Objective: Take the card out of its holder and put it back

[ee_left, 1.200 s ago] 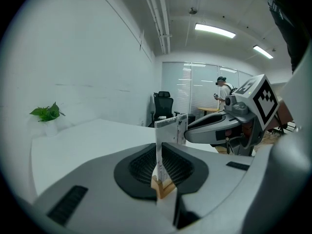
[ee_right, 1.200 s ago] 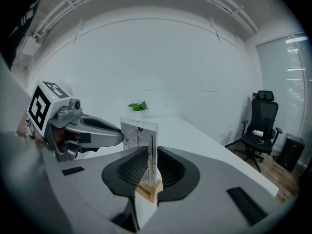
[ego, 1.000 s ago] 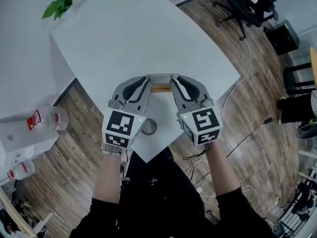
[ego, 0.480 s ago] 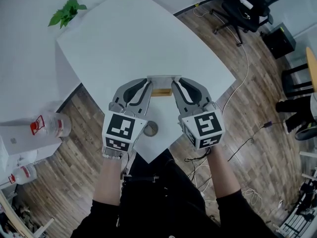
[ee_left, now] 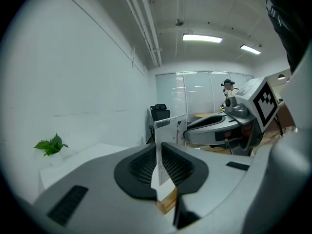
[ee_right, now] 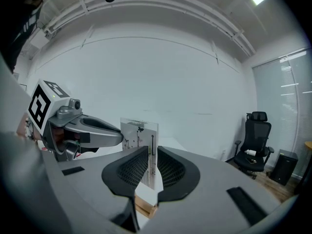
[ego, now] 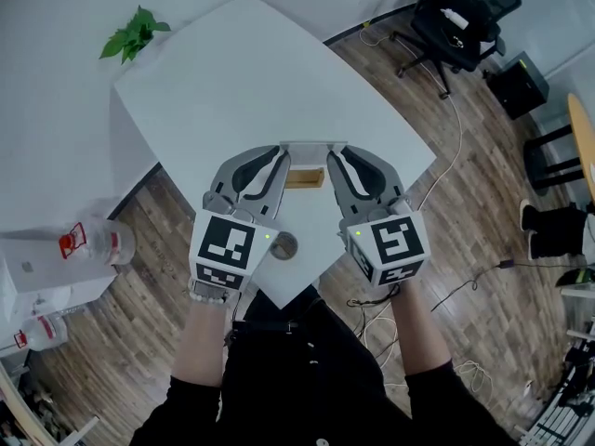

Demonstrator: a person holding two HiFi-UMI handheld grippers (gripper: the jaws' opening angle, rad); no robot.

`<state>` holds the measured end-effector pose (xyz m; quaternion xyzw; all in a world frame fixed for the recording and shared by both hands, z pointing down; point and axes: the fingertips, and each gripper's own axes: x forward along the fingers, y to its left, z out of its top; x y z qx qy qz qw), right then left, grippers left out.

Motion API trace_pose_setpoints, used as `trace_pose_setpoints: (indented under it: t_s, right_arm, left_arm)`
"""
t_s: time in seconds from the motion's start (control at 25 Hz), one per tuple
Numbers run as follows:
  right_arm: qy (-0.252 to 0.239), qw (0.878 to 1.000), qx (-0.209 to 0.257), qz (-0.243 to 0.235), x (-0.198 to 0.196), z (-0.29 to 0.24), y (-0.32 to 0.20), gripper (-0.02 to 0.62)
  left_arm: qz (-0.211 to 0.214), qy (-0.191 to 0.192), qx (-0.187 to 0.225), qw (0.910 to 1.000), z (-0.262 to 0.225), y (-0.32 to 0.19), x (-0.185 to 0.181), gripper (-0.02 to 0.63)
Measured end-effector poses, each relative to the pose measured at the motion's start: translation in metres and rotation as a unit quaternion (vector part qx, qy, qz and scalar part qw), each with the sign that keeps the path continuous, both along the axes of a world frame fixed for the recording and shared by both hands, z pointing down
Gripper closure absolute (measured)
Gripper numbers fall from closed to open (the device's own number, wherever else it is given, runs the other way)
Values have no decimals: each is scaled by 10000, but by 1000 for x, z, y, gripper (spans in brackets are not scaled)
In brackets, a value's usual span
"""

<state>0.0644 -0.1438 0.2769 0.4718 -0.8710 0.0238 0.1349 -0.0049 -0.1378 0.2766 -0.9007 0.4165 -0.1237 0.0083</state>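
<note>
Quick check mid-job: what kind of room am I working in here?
Probably an office or lab room: a black office chair on wood flooring, a large white table, and loose cables across the floor.

A white table (ego: pixel 232 72) sits on brown wood-plank flooring (ego: pixel 483 221). The left gripper (ego: pixel 284 154) and right gripper (ego: pixel 333 153) have matte grey shells and black pads with a mesh pattern. Each carries a cube (ego: pixel 226 246) faced with black-and-white square markers, and a small green light (ego: pixel 267 237) glows at its edge. The card (ee_left: pixel 170 128) is white with fine dark print, and its holder (ego: pixel 304 177) is pale honey-coloured wood. A plant (ego: pixel 137 33) is bright green and the wall (ee_right: pixel 170 72) white. An office chair (ego: pixel 465 7) is black, a clear bottle (ego: pixel 88 242) wears a red-and-white label, and the person's clothing (ego: pixel 297 379) is black.
</note>
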Motion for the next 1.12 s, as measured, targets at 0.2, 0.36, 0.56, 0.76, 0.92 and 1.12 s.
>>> trace_pose_setpoints:
  t_s: [0.2, 0.36, 0.56, 0.76, 0.92, 1.12]
  right_arm:
    - [11, 9999, 130, 32, -3, -16, 1, 508]
    - [14, 9997, 227, 62, -2, -26, 3, 508]
    - [34, 9994, 325, 81, -2, -36, 6, 508]
    - [17, 9994, 326, 97, -2, -39, 8, 508]
    - [54, 9994, 317, 93, -2, -36, 8, 508]
    - [73, 9996, 262, 67, -3, -31, 5, 508]
  left_arm:
    - [52, 9, 124, 9999, -17, 1, -3, 561]
    - [83, 21, 249, 9997, -27, 3, -3, 561]
    - [121, 40, 361, 9993, -38, 6, -2, 561]
    - [139, 39, 383, 9992, -41, 6, -2, 561]
    - [136, 45, 371, 9992, -38, 7, -4, 561]
    - [157, 35, 293, 9994, -32, 6, -4, 563]
